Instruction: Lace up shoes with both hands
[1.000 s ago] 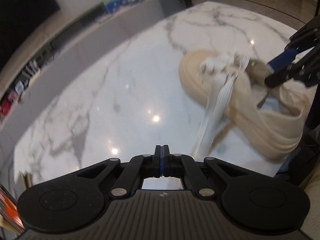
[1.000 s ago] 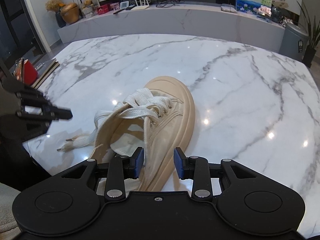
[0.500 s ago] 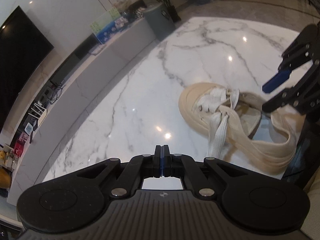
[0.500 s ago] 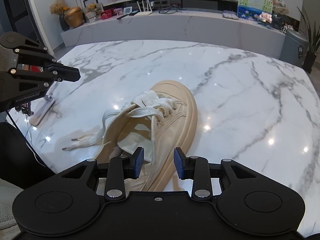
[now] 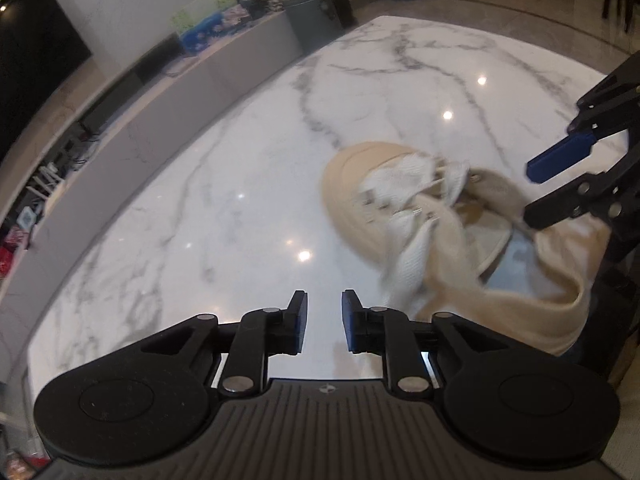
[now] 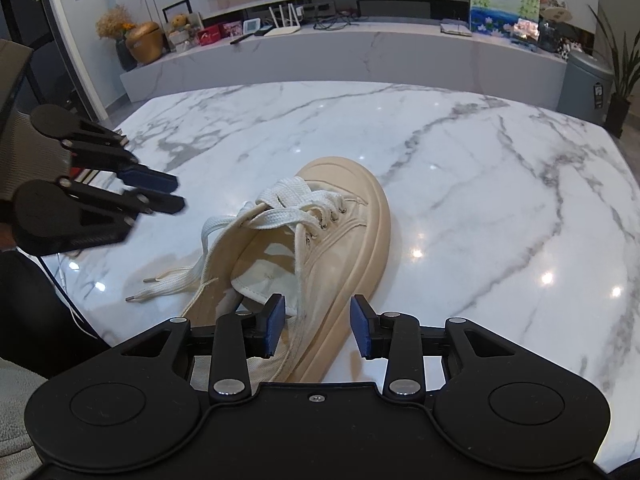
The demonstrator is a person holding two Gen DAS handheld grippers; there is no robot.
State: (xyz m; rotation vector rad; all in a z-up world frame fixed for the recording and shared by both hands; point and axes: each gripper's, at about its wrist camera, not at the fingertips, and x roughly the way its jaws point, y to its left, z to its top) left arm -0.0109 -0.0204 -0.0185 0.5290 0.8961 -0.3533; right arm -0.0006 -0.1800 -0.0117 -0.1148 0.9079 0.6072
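Note:
A beige shoe [image 6: 344, 232] with white laces [image 6: 280, 208] lies on the marble table [image 6: 480, 160], toe pointing away. Two loose lace ends [image 6: 168, 284] trail off its left side. My right gripper [image 6: 318, 330] is open and empty, just above the shoe's heel end. My left gripper [image 5: 323, 322] is open and empty, hovering over bare table to the left of the shoe [image 5: 368, 208]. It also shows at the left of the right wrist view [image 6: 160, 192]. The right gripper shows at the right of the left wrist view [image 5: 556, 184], above the shoe.
A long low marble console [image 6: 360, 52] with routers, frames and ornaments stands behind the table. A grey bin [image 6: 584, 80] and a plant stand at the back right. The table's near edge runs just under both grippers.
My left gripper has opened; it was shut in both earlier frames. It has swung back toward the shoe. The right gripper has stayed open over the heel.

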